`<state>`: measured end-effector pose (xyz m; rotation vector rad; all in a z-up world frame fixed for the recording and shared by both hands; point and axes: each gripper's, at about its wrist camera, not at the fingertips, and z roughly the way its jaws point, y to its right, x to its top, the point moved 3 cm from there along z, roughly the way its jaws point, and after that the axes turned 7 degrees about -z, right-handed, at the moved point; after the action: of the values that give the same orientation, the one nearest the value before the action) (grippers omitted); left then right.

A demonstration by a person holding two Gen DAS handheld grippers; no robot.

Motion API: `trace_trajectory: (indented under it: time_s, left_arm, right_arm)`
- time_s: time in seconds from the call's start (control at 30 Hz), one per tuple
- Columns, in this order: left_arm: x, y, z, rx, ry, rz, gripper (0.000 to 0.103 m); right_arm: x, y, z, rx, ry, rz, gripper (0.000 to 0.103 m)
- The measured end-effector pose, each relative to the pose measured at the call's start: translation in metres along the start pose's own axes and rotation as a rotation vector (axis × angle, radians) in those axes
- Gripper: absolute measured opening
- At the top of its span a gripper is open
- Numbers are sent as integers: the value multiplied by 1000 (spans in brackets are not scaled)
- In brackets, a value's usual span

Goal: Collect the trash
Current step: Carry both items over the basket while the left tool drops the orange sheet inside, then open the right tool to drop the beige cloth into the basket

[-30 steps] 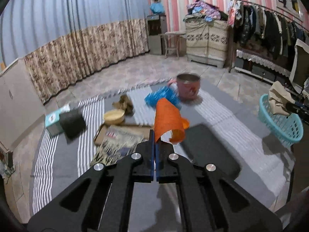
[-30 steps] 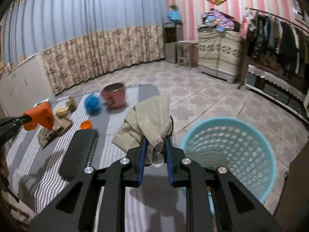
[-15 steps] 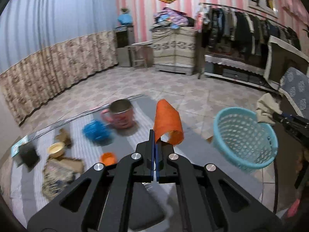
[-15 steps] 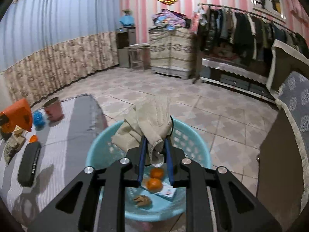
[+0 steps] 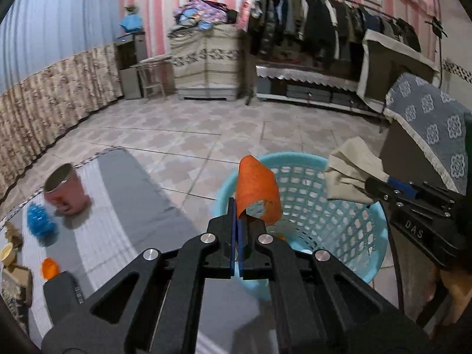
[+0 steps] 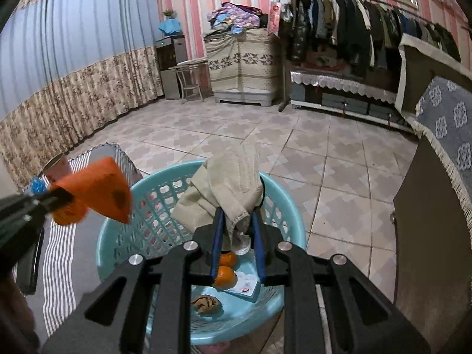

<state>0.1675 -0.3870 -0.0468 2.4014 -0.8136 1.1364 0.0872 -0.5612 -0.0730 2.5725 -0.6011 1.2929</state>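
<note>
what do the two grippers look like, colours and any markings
Both the left gripper and the right gripper are matte black angular linkages with round silver bolts and slim blue finger pads. The right one carries white letters "DAS" on its side. No cables or sleeves show.

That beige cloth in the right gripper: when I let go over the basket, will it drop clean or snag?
The beige cloth droops in soft folds, so it is probably limp and light. It will likely fall slowly and may drape over the blue basket's rim. A bunch sits between the right gripper's fingers, so it could cling briefly.
</note>
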Motion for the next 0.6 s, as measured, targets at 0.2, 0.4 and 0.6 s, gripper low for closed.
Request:
trace_trajectory:
  time_s: [0.2, 0.4, 0.6]
  left_arm:
    - [1, 9, 26, -15, -46, 2, 25]
    - [-2, 2, 22, 14, -33, -7, 66]
    - [3, -24, -3, 85, 32, -61, 88]
  right_arm:
    - [1, 5, 1, -8, -1, 27, 19]
    - [-5, 3, 7, -4, -22, 30, 19]
    - [-2, -8, 12, 21, -31, 9, 20]
